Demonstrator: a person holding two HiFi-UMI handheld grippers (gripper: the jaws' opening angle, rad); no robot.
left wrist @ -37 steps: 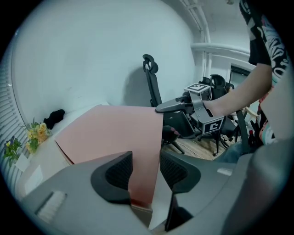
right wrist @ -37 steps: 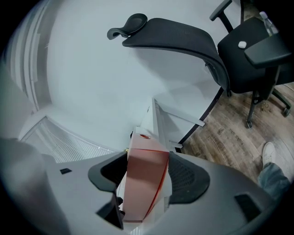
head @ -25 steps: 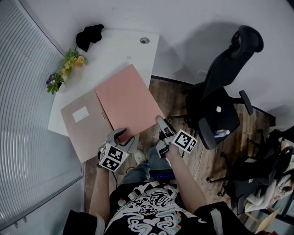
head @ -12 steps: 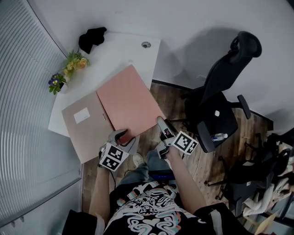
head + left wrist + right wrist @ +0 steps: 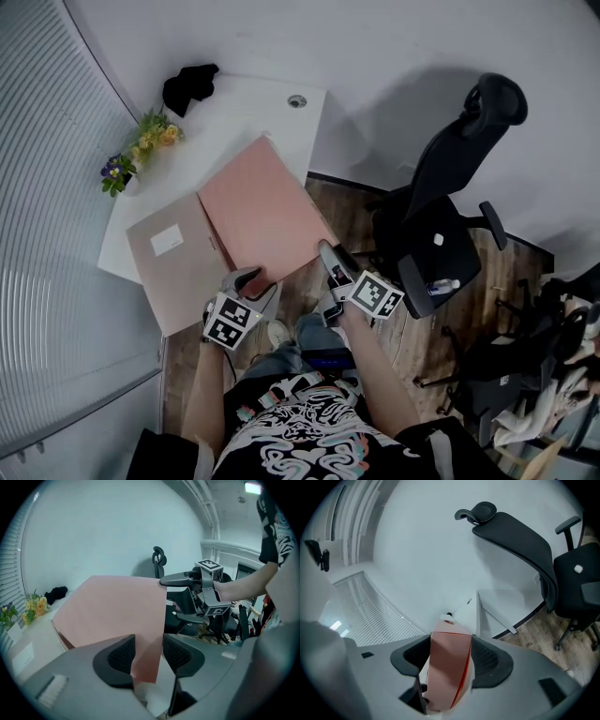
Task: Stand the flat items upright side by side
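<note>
Folder (image 5: pixel 262 211) salmon-pink, thin, plain; white label (image 5: pixel 167 239) on adjoining duller panel (image 5: pixel 183 281).

Folder (image 5: pixel 262 216): pink card, matt and smooth (no sheen in any view).
Table (image 5: pixel 253 108): white top, smooth, matt.
Floor (image 5: pixel 412 342): brown wood planks, dull finish.
Chair (image 5: pixel 441 244): black, cloth-like seat and back, hard plastic armrests.
Cloth (image 5: pixel 190 84): black, soft, crumpled.
</note>
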